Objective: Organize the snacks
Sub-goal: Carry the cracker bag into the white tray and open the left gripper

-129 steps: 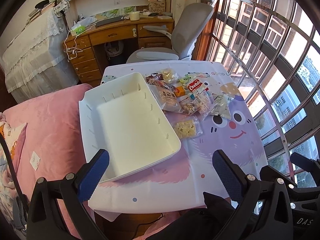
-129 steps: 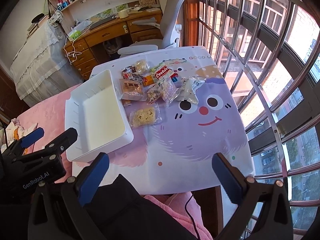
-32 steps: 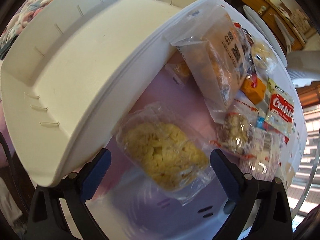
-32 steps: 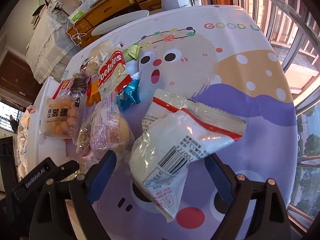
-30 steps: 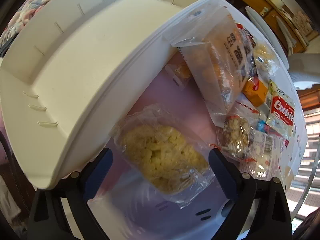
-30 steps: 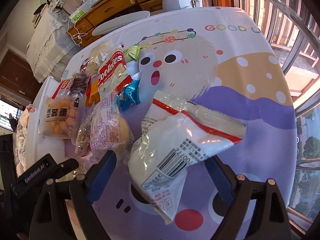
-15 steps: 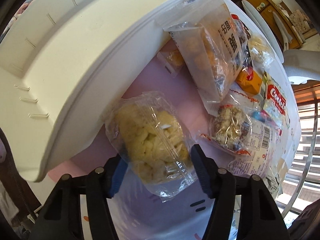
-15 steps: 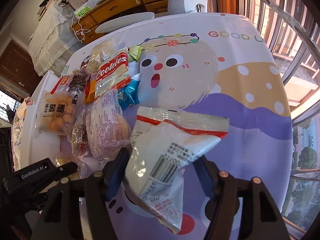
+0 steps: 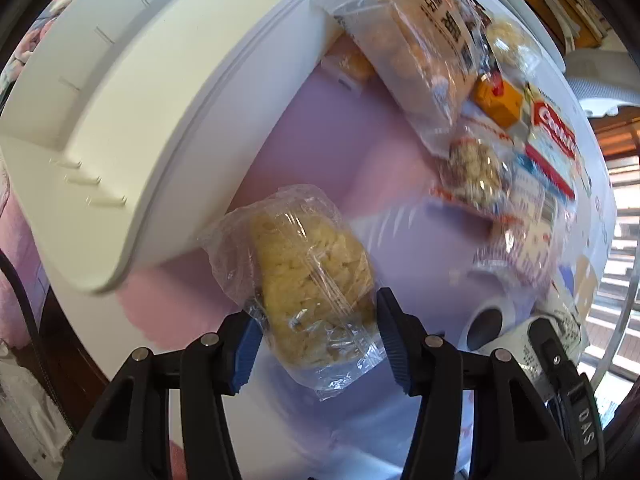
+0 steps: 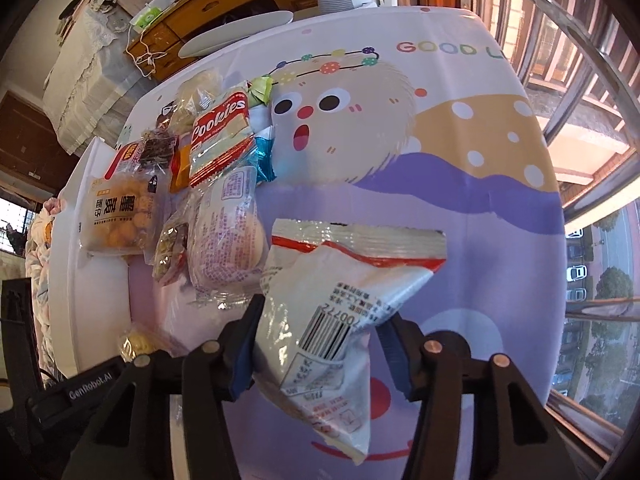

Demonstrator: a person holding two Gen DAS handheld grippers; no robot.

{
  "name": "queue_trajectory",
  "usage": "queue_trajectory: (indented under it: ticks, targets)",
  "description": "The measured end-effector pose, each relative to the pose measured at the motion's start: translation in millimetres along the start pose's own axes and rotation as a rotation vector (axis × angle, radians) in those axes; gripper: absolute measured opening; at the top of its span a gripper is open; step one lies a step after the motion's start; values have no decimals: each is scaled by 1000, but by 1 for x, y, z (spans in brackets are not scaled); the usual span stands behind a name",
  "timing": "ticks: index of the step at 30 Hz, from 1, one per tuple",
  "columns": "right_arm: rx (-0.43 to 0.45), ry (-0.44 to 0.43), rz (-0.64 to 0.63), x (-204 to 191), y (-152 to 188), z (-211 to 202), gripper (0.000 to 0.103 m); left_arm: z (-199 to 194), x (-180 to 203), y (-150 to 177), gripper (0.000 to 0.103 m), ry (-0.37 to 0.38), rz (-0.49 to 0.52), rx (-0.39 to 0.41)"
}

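A: How far along?
B: Barely begun. The bin [image 9: 132,92] on the left looks empty.
A: The claws?
B: Both just closed: left claw [image 9: 316,340] pinches the puff bag [image 9: 308,276] beside the bin; right claw [image 10: 320,344] grips the white packet [image 10: 340,312]. The pile [image 10: 216,184] waits on the worktop [image 10: 500,200].
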State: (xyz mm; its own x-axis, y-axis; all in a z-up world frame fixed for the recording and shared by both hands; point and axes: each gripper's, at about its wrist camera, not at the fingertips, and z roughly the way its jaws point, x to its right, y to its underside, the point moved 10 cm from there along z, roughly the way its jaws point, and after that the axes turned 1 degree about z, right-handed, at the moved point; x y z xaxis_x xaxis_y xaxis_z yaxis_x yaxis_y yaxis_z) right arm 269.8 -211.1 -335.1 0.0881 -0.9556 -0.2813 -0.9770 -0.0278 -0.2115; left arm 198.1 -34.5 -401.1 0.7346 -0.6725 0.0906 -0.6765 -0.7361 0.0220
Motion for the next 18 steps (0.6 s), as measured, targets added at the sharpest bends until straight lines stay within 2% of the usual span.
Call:
queue_trajectory:
  ticks: [7, 10, 18]
  targets:
    - [5, 15, 41, 4, 12, -22, 51, -24, 0, 18, 52, 18, 71, -4]
    - [14, 6, 56, 0, 17, -33, 51, -38, 5, 18, 52, 65, 143, -7]
    - [49, -41, 71, -17, 31, -62, 51, -104, 31, 39, 52, 128, 342, 91]
